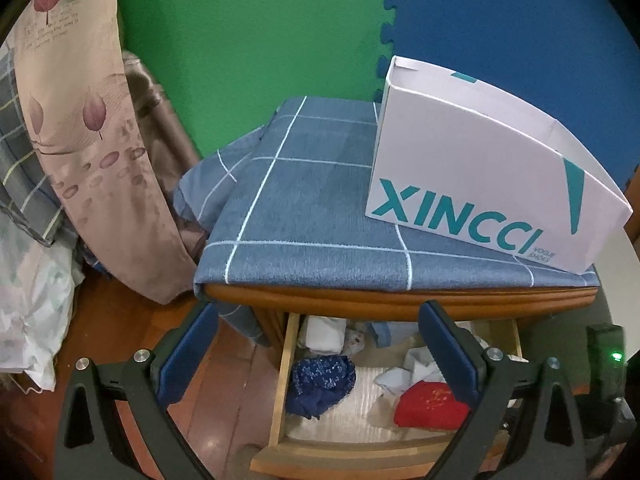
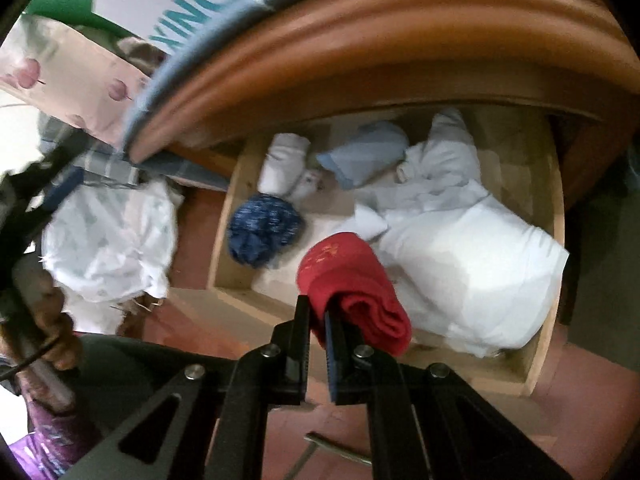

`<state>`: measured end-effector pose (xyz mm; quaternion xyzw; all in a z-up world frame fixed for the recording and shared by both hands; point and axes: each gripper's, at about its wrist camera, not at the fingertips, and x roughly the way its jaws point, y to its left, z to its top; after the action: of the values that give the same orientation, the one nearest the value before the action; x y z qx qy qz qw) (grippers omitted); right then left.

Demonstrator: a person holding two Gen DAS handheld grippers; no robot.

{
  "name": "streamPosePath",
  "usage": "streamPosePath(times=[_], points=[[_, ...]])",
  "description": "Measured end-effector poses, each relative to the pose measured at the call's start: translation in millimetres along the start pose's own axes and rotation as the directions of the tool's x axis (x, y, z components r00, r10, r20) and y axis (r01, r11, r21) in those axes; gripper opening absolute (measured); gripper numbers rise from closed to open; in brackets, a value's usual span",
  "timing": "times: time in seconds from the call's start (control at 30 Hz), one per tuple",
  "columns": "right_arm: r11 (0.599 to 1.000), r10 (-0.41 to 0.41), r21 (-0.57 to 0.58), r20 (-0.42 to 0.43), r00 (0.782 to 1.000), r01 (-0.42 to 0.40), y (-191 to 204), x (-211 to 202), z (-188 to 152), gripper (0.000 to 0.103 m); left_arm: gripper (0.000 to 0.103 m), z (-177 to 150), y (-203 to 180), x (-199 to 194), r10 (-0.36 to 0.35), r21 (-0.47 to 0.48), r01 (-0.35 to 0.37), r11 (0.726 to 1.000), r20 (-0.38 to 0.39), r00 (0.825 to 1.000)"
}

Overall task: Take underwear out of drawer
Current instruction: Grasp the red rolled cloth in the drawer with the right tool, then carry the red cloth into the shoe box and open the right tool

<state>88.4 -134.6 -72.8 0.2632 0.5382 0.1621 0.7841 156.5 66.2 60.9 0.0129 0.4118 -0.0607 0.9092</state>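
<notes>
Wooden pull-out drawer (image 2: 554, 216) open. Right gripper (image 2: 317, 316) clamped on folded red fabric underwear (image 2: 352, 280), lifted at drawer front; removal incomplete. Left gripper (image 1: 316, 332) open, empty, above drawer.

White shoe box (image 1: 472, 184) printed with teal letters, resting on a blue checked cloth (image 1: 304, 216) spread over the cabinet top. Behind these, 2 foam wall mats: green (image 1: 248, 36) at left, blue (image 1: 516, 12) at right. Beige leaf-print curtain (image 1: 92, 128) hanging at far left, white plastic bag (image 1: 32, 312) below it on the reddish wooden floor (image 1: 224, 384).
</notes>
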Motion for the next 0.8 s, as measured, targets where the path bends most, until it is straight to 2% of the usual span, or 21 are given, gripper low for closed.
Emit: streamPosePath(times=[0.23,0.4,0.53,0.7,0.8], points=[[0.996,0.089,0.016,0.08,0.993,-0.091,15.5,-43.4,-15.5,0.006,0.099,-1.6,3.7,6.6,0.017,-0.009,-0.017,1.0,-0.029,0.999],[0.985,0.17,0.003,0.158,0.973,-0.173,36.2,-91.4,-14.8,0.006,0.099,-2.8,4.5,8.1,0.024,-0.007,-0.024,1.0,-0.039,0.999],[0.97,0.241,-0.033,0.24,0.94,-0.24,57.7,-146.0,-5.2,0.006,0.099,-4.3,3.7,8.1,0.029,0.0,-0.029,1.0,-0.04,0.999],[0.945,0.323,-0.075,0.357,0.877,-0.318,79.2,-224.8,19.0,0.006,0.099,-6.4,2.9,8.1,0.027,0.006,-0.027,1.0,-0.051,0.998],[0.95,0.31,-0.097,0.43,0.848,-0.298,87.7,-263.6,41.4,0.006,0.099,-7.5,1.8,7.8,0.028,0.013,-0.028,1.0,-0.054,0.998]])
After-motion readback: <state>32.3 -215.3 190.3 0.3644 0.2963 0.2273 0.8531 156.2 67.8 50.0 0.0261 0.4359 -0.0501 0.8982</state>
